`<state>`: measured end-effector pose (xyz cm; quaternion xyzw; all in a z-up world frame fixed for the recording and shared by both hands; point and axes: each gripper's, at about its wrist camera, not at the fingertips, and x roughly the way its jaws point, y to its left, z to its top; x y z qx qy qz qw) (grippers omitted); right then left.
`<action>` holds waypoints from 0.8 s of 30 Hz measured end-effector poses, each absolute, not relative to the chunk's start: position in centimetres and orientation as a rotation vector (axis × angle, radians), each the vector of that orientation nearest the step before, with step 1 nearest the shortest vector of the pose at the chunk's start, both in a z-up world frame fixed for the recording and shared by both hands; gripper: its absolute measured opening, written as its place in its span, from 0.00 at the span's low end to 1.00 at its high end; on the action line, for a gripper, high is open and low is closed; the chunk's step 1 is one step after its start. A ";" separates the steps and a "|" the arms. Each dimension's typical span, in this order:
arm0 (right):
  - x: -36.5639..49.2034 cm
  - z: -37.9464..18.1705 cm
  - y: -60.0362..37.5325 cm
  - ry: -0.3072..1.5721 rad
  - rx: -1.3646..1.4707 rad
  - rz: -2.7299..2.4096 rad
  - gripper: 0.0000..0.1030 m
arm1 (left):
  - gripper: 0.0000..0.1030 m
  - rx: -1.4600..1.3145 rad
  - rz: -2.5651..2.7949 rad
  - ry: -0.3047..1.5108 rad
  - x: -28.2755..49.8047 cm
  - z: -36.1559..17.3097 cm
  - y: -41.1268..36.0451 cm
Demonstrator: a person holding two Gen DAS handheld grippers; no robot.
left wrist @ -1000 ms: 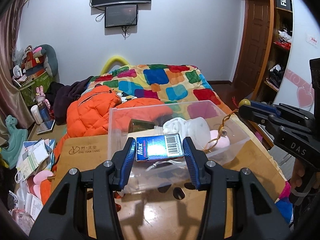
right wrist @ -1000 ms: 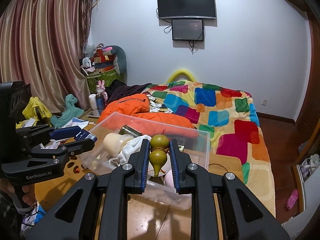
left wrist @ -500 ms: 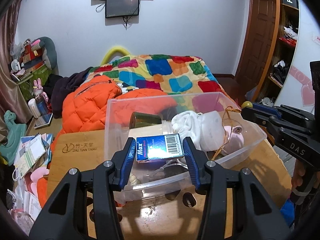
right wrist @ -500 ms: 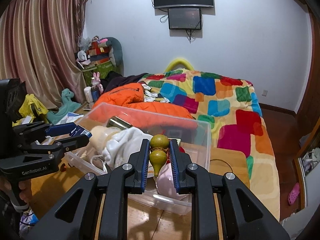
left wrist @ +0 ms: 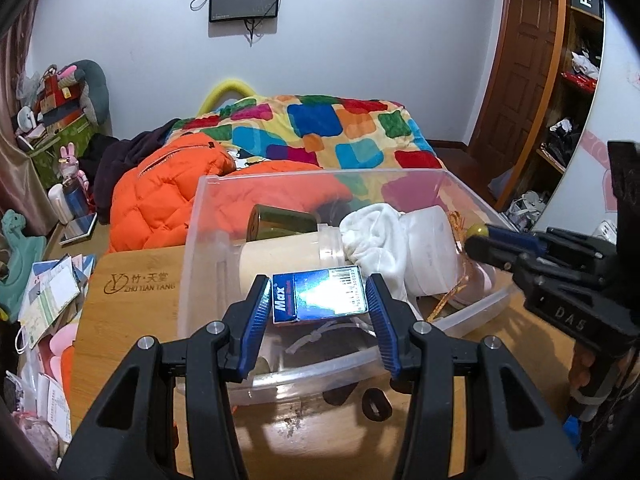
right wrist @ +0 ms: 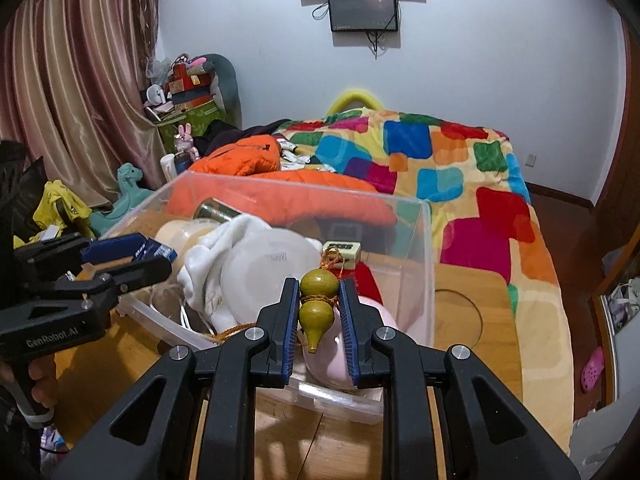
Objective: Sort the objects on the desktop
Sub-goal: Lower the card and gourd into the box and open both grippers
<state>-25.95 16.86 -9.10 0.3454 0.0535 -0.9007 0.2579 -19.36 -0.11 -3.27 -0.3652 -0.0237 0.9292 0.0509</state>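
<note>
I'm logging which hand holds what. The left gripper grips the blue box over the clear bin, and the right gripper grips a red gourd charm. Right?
Almost. The right gripper grips a gourd charm that is olive-green, not red, as the right wrist view shows. The left gripper does grip the blue box over the clear bin.

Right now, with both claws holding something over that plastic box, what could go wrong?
The green gourd is pinched only at its rounded sides by the right gripper, so it might slip, and its orange cord trails into the bin, where it could snag. The clear bin already looks crowded with the white cloth and cream jar, so the blue box in the left gripper may land awkwardly on top.
</note>
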 end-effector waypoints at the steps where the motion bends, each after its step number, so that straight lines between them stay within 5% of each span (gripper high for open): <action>1: -26.0 -9.3 16.8 0.144 0.942 -2.440 0.17 | 0.47 -1.114 2.829 -0.067 -19.4 -3.3 -0.1; 11: -26.4 -9.5 16.4 0.143 0.966 -2.440 0.18 | 0.48 -1.113 2.842 -0.043 -19.6 -3.5 0.1; 17: -26.7 -9.4 16.3 0.160 0.983 -2.439 0.20 | 0.59 -1.114 2.848 -0.033 -19.8 -3.4 0.2; 24: -25.8 -8.8 15.8 0.195 0.935 -2.461 0.42 | 0.66 -1.093 2.865 -0.019 -19.7 -3.1 0.1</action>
